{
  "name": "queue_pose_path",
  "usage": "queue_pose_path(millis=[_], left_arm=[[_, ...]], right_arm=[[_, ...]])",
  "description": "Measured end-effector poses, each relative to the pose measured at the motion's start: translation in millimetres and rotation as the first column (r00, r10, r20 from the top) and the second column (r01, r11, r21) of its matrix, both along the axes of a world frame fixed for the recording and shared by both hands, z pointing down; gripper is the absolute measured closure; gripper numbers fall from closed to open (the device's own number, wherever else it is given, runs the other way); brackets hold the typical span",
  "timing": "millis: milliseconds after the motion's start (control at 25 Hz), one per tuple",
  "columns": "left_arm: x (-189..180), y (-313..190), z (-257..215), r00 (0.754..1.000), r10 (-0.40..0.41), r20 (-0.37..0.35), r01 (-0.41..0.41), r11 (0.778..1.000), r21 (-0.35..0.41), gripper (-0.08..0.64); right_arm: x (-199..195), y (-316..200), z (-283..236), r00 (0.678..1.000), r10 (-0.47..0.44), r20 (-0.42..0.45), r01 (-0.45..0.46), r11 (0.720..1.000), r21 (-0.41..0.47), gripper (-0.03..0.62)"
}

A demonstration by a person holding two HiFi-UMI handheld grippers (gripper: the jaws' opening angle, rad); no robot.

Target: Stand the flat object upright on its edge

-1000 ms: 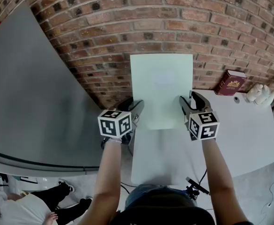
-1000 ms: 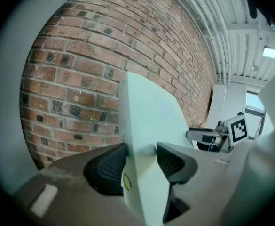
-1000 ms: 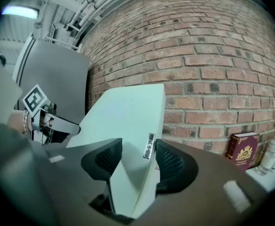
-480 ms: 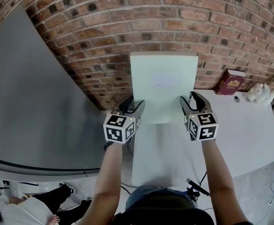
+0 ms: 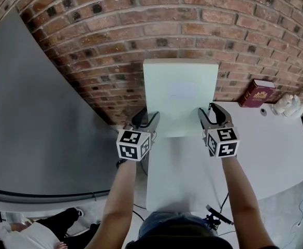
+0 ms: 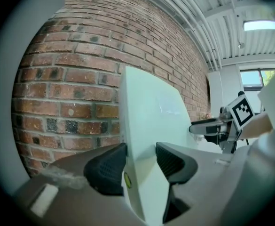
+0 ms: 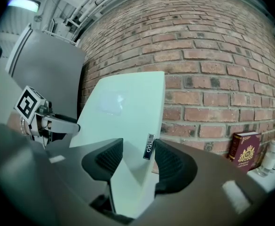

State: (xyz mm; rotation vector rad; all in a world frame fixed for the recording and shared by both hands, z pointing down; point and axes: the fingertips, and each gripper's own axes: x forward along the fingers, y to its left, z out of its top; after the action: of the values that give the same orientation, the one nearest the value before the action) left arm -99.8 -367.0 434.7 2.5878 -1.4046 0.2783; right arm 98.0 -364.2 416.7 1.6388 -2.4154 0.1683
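Observation:
A flat pale green slab (image 5: 179, 95) stands steeply on its lower edge on the white table (image 5: 177, 175), in front of the brick wall. My left gripper (image 5: 147, 119) is shut on the slab's left edge low down. In the left gripper view the slab (image 6: 146, 121) fills the gap between the pads of that gripper (image 6: 141, 159). My right gripper (image 5: 211, 113) holds the right edge at the same height, its jaws closing. In the right gripper view the slab (image 7: 123, 107), with a small label on its side, sits between the pads of that gripper (image 7: 138, 157).
The brick wall (image 5: 192, 19) rises right behind the slab. A dark red book (image 5: 255, 92) leans against the wall at the right, with white bottles (image 5: 288, 104) beyond it. A large grey panel (image 5: 32, 102) fills the left side.
The slab has swung up closer to vertical and its lower edge has slid toward the wall. Both grippers moved forward with it, keeping their hold on its sides.

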Motion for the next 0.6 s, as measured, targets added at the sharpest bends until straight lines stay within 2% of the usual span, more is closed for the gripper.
queue_pose_path(millis=[600], left_arm=[[2, -44, 21, 1.000, -0.011, 0.012, 0.011, 1.000, 0.003, 0.351]], right_arm=[[2, -44, 22, 0.999, 0.039, 0.019, -0.039, 0.999, -0.019, 0.393]])
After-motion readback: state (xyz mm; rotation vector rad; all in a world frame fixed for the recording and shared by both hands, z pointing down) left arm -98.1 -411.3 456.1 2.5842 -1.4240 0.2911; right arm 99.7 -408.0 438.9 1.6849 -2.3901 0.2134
